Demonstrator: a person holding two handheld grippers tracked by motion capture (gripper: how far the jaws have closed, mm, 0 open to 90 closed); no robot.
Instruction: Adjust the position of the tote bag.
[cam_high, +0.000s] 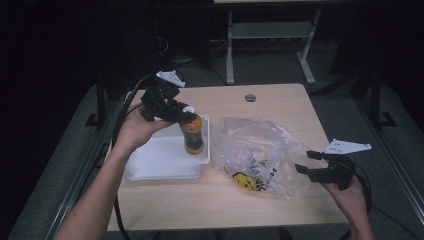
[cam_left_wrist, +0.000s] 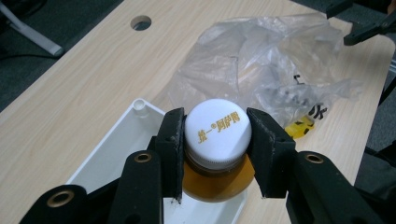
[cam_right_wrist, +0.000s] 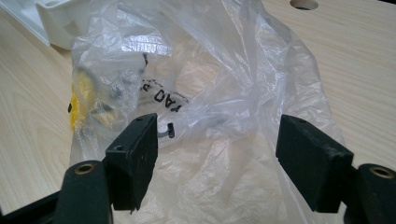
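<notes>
The amber bottle (cam_left_wrist: 217, 179) with a white printed cap (cam_left_wrist: 218, 129), upright in the white tray (cam_high: 160, 160), is pinched at that cap by the left gripper (cam_left_wrist: 215, 140), its jaws closed on it.

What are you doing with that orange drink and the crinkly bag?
A person holds a grabbing tool in each hand. The left tool is clamped on the white cap of an orange drink bottle, which stands in a white tray. The right tool is open, its jaws either side of a clear plastic bag lying on the table, with something yellow inside.
</notes>
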